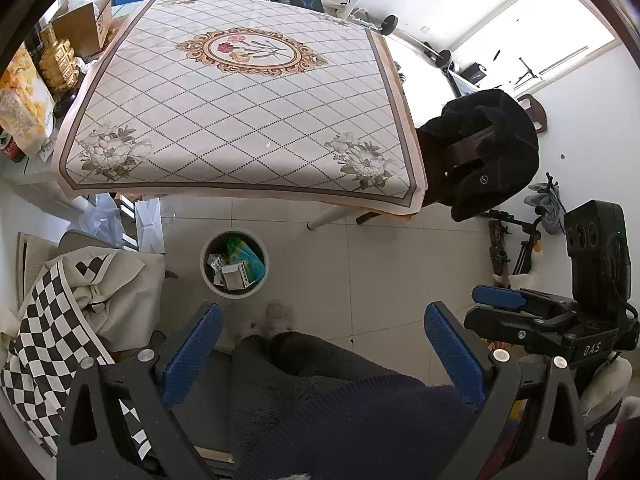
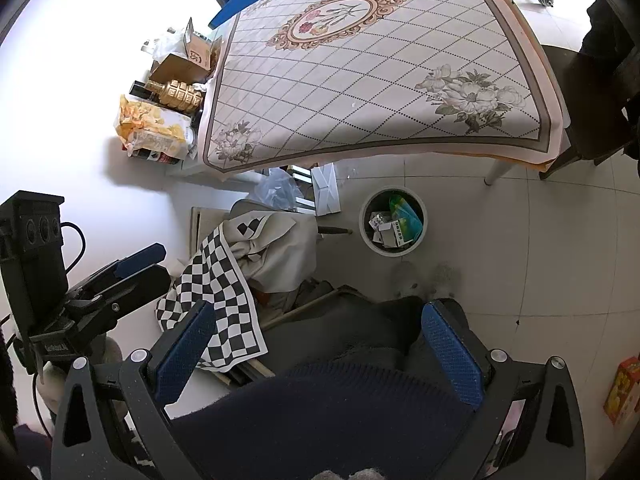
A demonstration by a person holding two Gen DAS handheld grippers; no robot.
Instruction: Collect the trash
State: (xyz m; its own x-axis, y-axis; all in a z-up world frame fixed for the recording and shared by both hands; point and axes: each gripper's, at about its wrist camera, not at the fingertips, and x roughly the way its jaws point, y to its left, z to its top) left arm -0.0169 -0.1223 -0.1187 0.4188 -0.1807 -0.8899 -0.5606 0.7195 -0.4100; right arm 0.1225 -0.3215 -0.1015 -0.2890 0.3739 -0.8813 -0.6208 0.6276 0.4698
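Note:
A round white trash bin stands on the tiled floor in front of the table; it holds small cartons and a green-blue wrapper. It also shows in the right wrist view. My left gripper is open and empty, held above my lap, well back from the bin. My right gripper is open and empty too, also over my lap. Each gripper appears in the other's view: the right one at the right, the left one at the left. The table with its patterned cloth carries no loose trash.
A chair draped in checkered cloth stands left of me. A chair with a black coat is at the table's right. Boxes, a gold bottle and snack bags sit on a side shelf. My slippered feet are near the bin.

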